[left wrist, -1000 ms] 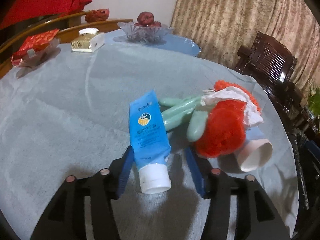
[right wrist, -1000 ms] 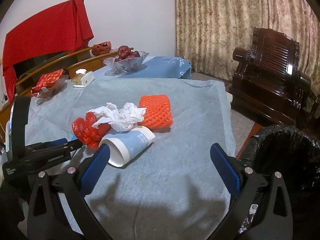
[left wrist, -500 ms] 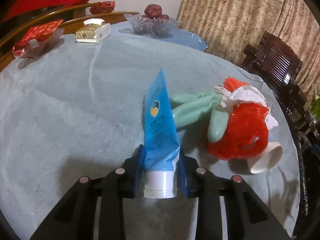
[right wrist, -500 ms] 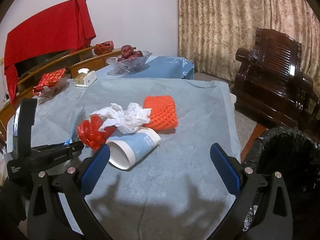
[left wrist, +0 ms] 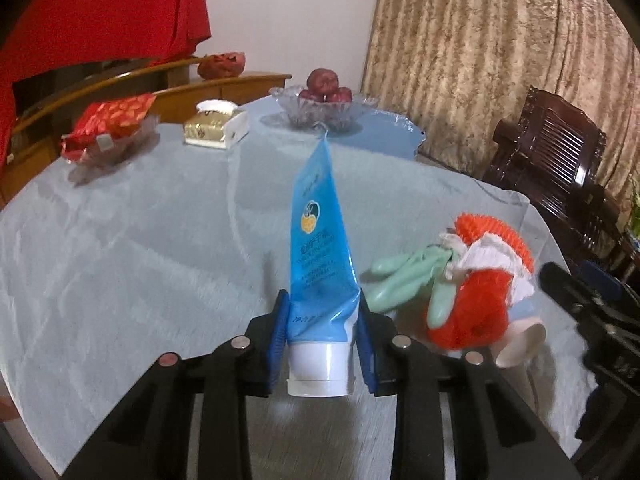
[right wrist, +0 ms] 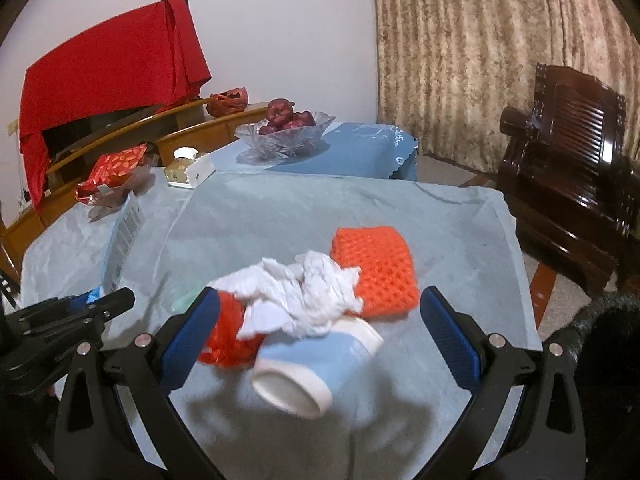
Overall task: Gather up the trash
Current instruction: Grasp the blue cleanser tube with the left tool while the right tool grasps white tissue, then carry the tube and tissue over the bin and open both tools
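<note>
Left gripper [left wrist: 322, 344] clamped on blue tube [left wrist: 320, 248] near its cap, tube clear of table [left wrist: 120, 240]. Right gripper [right wrist: 320, 334] wide open, empty, over paper cup [right wrist: 316, 372]. Best keeping clamp firm, swinging across to black bin [right wrist: 612, 332].

Room: plain white wall [right wrist: 288, 40] straight ahead of the gripper, red cloth [right wrist: 108, 68] draped over something dark on a curved wooden cabinet [right wrist: 192, 128] ahead-left. Beige patterned curtain [right wrist: 460, 60] ahead-right, floor to ceiling. Dark carved wooden armchair [right wrist: 572, 168] to the right. Round table under a grey-blue cloth [right wrist: 280, 216] directly below and ahead. Indoor light, dim and warm.
</note>
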A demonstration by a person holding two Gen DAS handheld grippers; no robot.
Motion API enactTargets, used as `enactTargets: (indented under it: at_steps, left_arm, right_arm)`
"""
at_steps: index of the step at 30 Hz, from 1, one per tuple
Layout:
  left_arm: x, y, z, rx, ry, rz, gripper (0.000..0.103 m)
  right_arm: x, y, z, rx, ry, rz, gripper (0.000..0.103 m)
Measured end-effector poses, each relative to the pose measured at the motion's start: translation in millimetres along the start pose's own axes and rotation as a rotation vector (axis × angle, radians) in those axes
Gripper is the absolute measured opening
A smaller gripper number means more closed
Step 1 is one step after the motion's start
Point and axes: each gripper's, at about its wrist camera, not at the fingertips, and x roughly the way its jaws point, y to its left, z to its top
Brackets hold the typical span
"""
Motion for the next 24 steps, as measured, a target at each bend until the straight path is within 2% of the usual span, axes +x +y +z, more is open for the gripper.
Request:
enactTargets:
  at_steps: [4, 10, 13, 15, 17, 20, 24]
  left_arm:
    - [7.0, -1.8, 5.8, 0.004, -0.015, 0.006, 0.031]
    - [15.6, 0.7, 9.7, 0.001, -0.013, 0.009, 0.031]
    - [18.5, 0.1, 9.7, 0.008, -0.009, 0.006, 0.031]
    - [20.8, 0.7, 10.0, 0.003, -0.002, 0.001, 0.031]
    - [20.9, 0.4, 10.6, 0.000, -0.001, -0.002, 0.031]
    - [19.6, -0.4, 13.0, 0.010, -0.011, -0.004, 0.031]
    - [9.3, -8.8, 18.6, 0.032, -0.033, -0.014, 0.031]
  right_arm:
    - [18.6, 4.8, 6.1, -0.022, 0.022, -0.002, 0.095]
    - [48.0, 4.9, 5.5, -0.012, 0.111, 0.027, 0.073]
    - [55.2, 5.3, 1.9, 0.010, 0.152, 0.066, 0.056]
    - [56.6, 7.6, 0.2, -0.002, 0.169, 0.101, 0.036]
    - [54.4, 10.4, 0.6, -0.016, 0.172, 0.126, 0.026]
    - [45.2, 11.1, 3.4, -0.018, 0.154, 0.150, 0.020]
    - [23.4, 10.6, 12.1, -0.008, 0.101, 0.170, 0.019]
